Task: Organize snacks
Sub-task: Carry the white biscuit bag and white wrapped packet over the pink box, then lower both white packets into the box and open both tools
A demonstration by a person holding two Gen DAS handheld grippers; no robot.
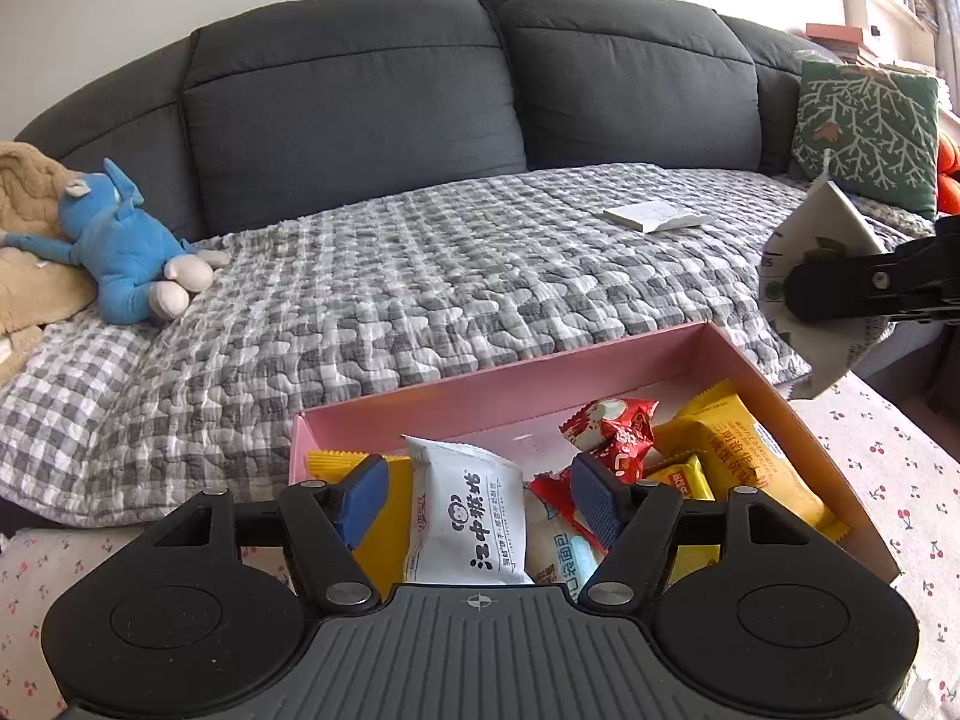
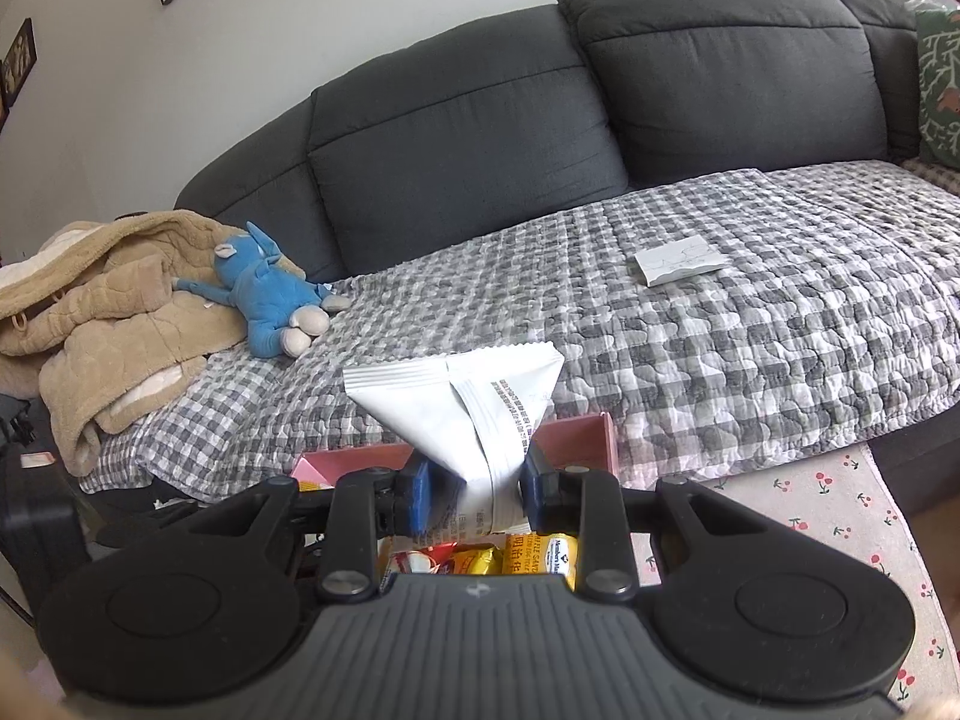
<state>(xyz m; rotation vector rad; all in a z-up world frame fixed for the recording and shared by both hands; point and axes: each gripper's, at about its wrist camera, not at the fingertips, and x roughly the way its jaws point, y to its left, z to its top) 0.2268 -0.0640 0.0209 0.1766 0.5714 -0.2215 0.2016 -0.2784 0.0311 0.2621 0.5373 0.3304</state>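
Note:
A pink box (image 1: 498, 381) on the cherry-print tablecloth holds several snack packs: a white pack (image 1: 465, 516), red packs (image 1: 612, 429) and yellow packs (image 1: 741, 450). My left gripper (image 1: 480, 501) is open and empty, its blue pads either side of the white pack, just above the box. My right gripper (image 2: 477, 495) is shut on a white snack packet (image 2: 474, 414) and holds it above the box's far right corner (image 2: 579, 435). The right gripper and its packet (image 1: 816, 264) also show at the right edge of the left wrist view.
A dark grey sofa (image 1: 360, 96) with a checked quilt (image 1: 420, 276) stands behind the box. On it lie a blue plush toy (image 1: 120, 240), a beige blanket (image 2: 102, 300), a white booklet (image 1: 654, 216) and a green cushion (image 1: 864, 126).

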